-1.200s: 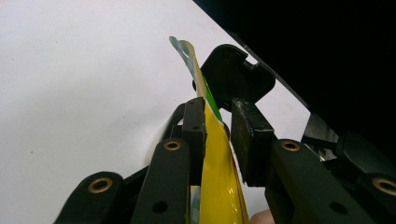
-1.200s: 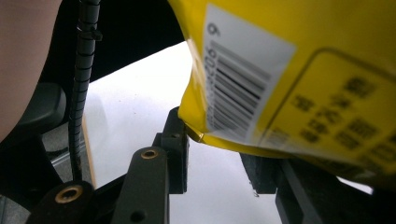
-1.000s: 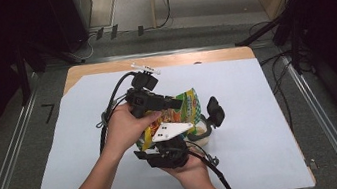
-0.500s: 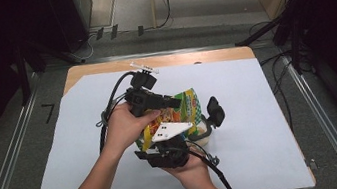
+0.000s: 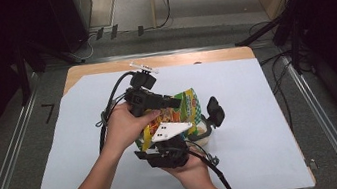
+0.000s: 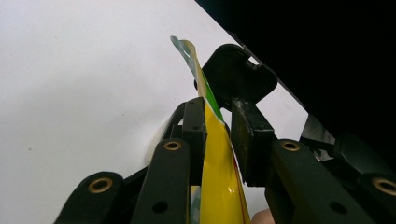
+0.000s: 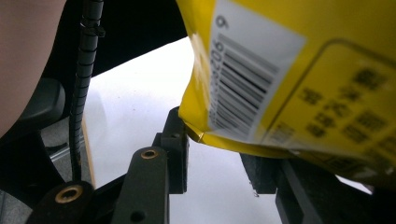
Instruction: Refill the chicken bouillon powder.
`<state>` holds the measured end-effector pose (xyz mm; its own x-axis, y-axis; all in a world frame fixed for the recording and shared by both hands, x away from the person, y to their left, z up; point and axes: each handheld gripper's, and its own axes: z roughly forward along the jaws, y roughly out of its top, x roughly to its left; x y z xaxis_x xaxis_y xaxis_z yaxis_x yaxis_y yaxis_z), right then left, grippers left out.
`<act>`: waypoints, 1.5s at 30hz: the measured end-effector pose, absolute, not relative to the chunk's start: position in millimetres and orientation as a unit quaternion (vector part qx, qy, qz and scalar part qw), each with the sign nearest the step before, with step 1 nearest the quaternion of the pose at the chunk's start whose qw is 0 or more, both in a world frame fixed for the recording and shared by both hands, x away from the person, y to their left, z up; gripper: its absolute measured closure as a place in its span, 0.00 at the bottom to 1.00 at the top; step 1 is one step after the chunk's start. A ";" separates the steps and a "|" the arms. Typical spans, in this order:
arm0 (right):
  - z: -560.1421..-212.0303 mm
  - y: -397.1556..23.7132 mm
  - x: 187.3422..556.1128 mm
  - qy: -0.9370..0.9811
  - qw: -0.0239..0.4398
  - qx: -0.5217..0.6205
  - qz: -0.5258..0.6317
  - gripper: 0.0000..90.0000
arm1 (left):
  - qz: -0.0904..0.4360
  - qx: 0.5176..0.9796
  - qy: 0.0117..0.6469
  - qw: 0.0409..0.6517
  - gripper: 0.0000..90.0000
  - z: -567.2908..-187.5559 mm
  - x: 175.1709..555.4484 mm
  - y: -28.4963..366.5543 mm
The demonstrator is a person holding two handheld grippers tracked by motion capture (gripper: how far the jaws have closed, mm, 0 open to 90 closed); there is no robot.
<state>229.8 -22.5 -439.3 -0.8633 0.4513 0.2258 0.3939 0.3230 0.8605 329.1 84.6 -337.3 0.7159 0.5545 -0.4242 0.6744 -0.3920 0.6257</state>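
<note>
A yellow and green snack bag [image 5: 189, 104] is held up over the white-covered table [image 5: 270, 109], between my two grippers. My left gripper [image 5: 175, 102] reaches in from the left. In the left gripper view it [image 6: 217, 109] is shut on the bag's thin upper edge [image 6: 219, 177]. My right gripper [image 5: 166, 143], under its white three-cornered plate, points up at the bag from the near side. In the right gripper view its jaws [image 7: 219, 149] stand apart. The bag's barcode corner [image 7: 243, 84] touches the left pad and hides the right one. Whether they grip is unclear.
A black rounded piece [image 5: 214, 110] stands just right of the bag beside a pale bowl-like thing [image 5: 203, 133]. It also shows beyond the left jaws as a black piece [image 6: 236, 77]. A small white object [image 5: 143, 68] lies at the table's far edge. Free sheet lies left and right.
</note>
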 end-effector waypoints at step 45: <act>-440.6 -24.3 232.9 0.812 0.045 0.257 0.523 0.73 | -0.058 0.827 0.363 0.425 0.85 -334.3 326.9 83.6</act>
